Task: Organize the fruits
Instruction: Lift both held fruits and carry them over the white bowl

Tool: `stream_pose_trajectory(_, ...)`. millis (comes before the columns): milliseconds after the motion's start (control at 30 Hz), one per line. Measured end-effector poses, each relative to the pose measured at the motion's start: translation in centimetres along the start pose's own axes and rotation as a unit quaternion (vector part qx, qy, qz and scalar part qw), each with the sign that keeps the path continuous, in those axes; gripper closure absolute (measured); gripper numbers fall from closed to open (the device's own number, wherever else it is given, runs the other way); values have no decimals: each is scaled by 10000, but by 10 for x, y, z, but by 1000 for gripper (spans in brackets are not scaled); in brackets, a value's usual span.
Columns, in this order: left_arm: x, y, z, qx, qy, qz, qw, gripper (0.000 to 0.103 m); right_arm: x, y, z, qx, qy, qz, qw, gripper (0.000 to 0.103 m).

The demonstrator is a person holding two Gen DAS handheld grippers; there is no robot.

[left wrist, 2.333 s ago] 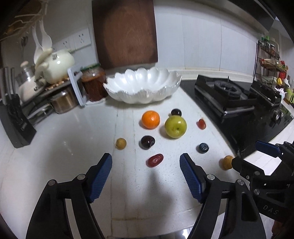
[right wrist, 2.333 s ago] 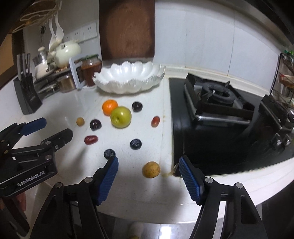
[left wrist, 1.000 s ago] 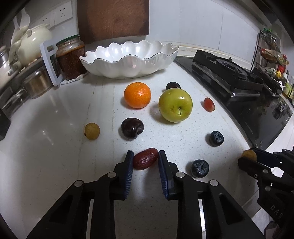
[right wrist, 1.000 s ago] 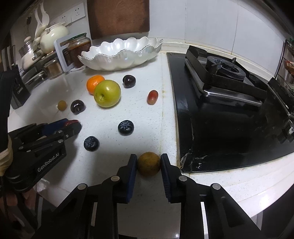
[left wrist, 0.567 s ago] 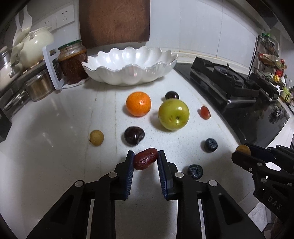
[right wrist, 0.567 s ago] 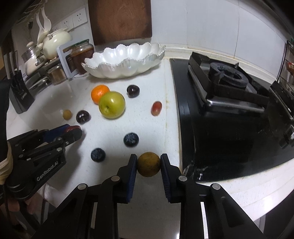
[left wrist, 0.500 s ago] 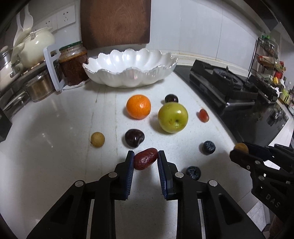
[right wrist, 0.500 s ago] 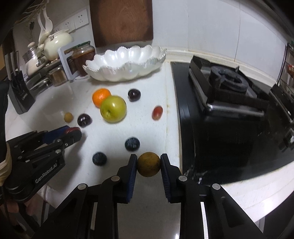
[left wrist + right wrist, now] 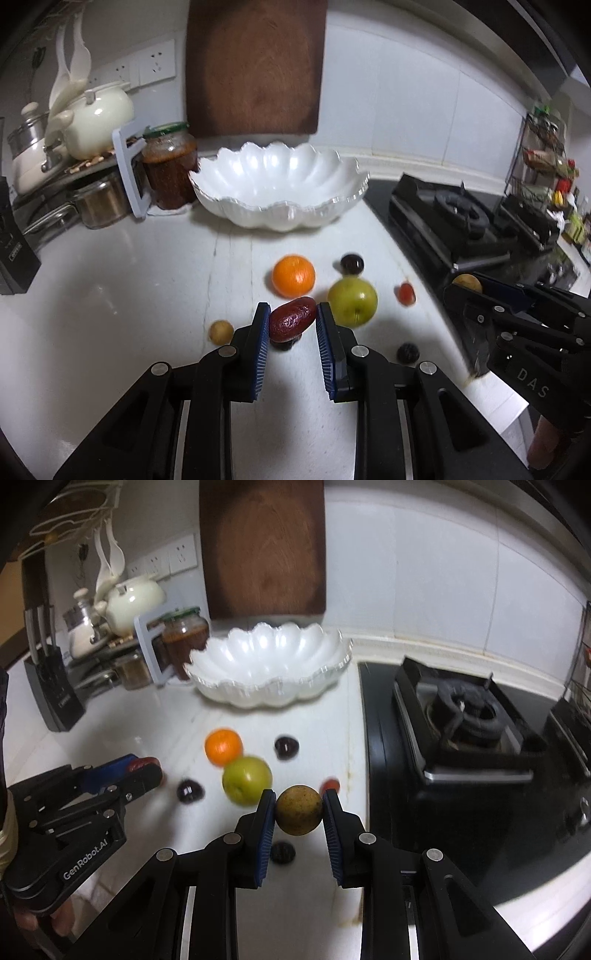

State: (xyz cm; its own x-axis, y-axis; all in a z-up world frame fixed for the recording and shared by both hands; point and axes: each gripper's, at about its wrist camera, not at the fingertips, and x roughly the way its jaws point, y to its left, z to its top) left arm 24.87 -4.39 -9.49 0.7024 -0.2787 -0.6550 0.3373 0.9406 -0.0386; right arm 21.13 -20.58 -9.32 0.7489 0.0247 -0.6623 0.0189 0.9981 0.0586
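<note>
The left gripper has its jaws clenched on a dark red date, held clear above the white counter. The right gripper has its jaws clamped on a round brown-yellow fruit, also off the counter. Below on the counter lie an orange, a green apple, a small red fruit, 2 dark plums, a small tan fruit and a dark berry. Behind them stands a white scalloped bowl, apart from the fruit, with a black stove at the right.
</note>
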Motion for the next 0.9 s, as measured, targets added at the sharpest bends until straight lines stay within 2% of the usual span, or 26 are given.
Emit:
stream_pose_trajectory(167,-10,-9,14,-109,-235,369,9990,78,0,-7,17,-237,-183,272,9992,76)
stream_pose_trajectory(600,-19,-25,48,-541,-558,590,9952,78,2,-31,56,-476,-580,714,9946,76)
stream_pose_trajectory(900,-18,-25,77,-386,-822,757,9930,78,9,-33,84,-389,-756,753,9935,76)
